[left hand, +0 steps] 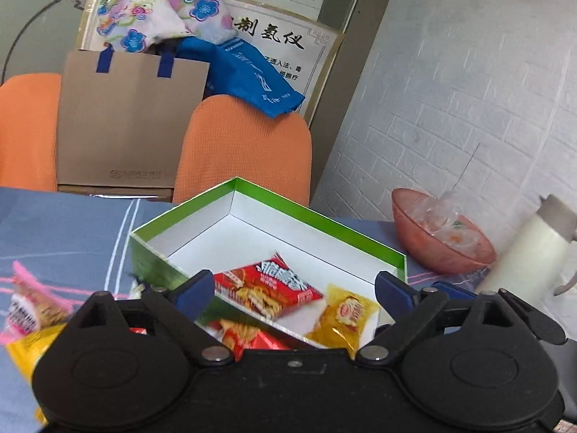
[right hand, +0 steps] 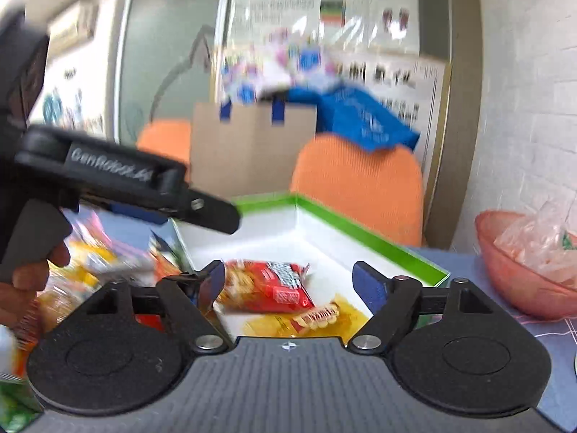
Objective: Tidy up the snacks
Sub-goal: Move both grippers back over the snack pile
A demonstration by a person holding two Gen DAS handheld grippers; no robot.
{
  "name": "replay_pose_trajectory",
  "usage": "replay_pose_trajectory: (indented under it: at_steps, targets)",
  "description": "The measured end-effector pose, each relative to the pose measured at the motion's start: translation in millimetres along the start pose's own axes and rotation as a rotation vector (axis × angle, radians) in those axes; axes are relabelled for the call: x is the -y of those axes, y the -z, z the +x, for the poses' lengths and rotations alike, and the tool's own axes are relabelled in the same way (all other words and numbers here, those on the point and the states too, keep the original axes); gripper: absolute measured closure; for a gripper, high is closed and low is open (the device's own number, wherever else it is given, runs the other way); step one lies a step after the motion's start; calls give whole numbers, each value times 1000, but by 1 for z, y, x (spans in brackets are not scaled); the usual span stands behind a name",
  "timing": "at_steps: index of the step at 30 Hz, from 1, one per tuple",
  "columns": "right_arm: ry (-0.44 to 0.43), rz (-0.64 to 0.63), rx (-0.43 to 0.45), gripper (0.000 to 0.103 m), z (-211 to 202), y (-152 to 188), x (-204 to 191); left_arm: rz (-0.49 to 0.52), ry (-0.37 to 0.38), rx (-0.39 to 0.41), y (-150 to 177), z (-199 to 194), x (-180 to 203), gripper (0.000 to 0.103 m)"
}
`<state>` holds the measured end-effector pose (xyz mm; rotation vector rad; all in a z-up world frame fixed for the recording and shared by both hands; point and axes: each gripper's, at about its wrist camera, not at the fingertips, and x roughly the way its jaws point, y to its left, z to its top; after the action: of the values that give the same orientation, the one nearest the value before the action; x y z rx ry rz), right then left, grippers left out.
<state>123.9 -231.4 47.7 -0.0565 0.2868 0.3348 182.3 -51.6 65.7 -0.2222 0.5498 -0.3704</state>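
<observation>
Left gripper (left hand: 294, 287) and right gripper (right hand: 288, 281): jaws wide apart, empty, above green-rimmed white cardboard box (left hand: 317, 216) containing red snack packet (left hand: 268, 287), with yellow packet (left hand: 342, 319) just right.

box (left hand: 360, 231) far half bare, open above | 2 packets near corner | bowl (left hand: 432, 245), bottle (left hand: 523, 252) right
</observation>
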Motion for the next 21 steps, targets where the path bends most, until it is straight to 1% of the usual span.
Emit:
replay_pose_trajectory:
  at_steps: [2, 3, 6, 8, 9, 11, 15, 18, 20, 21]
  targets:
    - [-27, 25, 31, 0, -21, 1, -2, -19, -8, -3, 5, -21, 1, 0]
    - [-43, 38, 41, 0, -31, 4, -4, -26, 0, 9, 10, -32, 0, 0]
    - [-95, 71, 34, 0, -50, 17, -12, -47, 25, 28, 29, -60, -3, 0]
    - [-121, 94, 1, 0, -56, 29, -21, -68, 28, 21, 44, -76, -8, 0]
    - [-146, 104, -29, 0, -56, 35, -26, -81, 27, 15, 51, -82, -12, 0]
    - [-201, 117, -89, 0, -55, 47, -37, -121, 28, 1, 67, -93, -22, 0]
    - [-273, 161, -185, 0, -51, 64, -60, -208, 50, -48, 96, -107, -42, 0]
    - [-324, 163, -208, 0, -54, 69, -75, -261, 63, -72, 111, -115, -57, 0]
    - [-342, 127, -211, 0, -56, 69, -86, -283, 74, -83, 116, -119, -64, 0]
    - [-350, 106, -209, 0, -56, 69, -90, -285, 82, -82, 117, -121, -65, 3]
